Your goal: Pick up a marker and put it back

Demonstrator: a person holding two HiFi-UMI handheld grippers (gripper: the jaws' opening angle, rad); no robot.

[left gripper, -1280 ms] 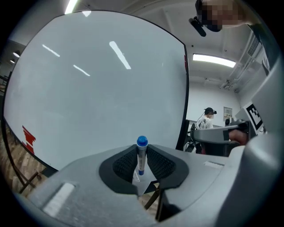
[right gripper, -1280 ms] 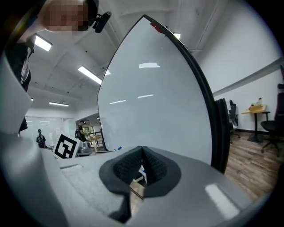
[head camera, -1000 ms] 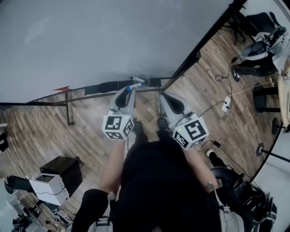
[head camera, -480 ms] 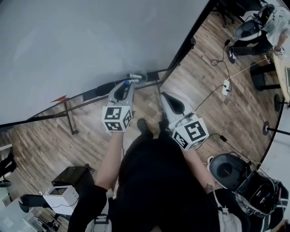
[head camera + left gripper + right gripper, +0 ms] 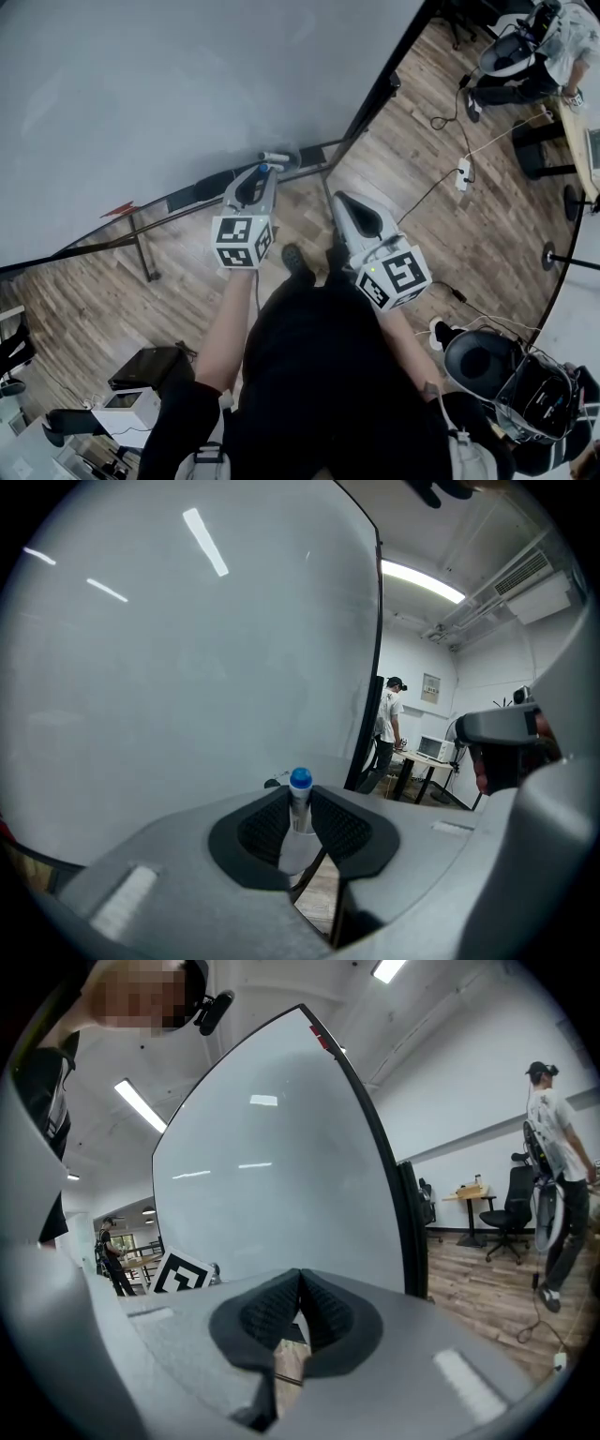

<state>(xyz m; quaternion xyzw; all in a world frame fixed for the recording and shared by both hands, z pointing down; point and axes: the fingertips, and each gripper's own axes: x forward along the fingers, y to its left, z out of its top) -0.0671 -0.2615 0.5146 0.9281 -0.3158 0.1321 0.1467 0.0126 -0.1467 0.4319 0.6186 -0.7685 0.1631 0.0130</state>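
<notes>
Whiteboard (image 5: pixel 187 84) fills the upper view above a wooden floor; the left gripper (image 5: pixel 261 176) has its fingers pinching the blue-capped marker (image 5: pixel 299 801) upright, probably to carry it to the board's ledge (image 5: pixel 187 195) at twelve o'clock; the right gripper (image 5: pixel 298 1290), at four o'clock, idles with fingers pressed together, empty.
</notes>
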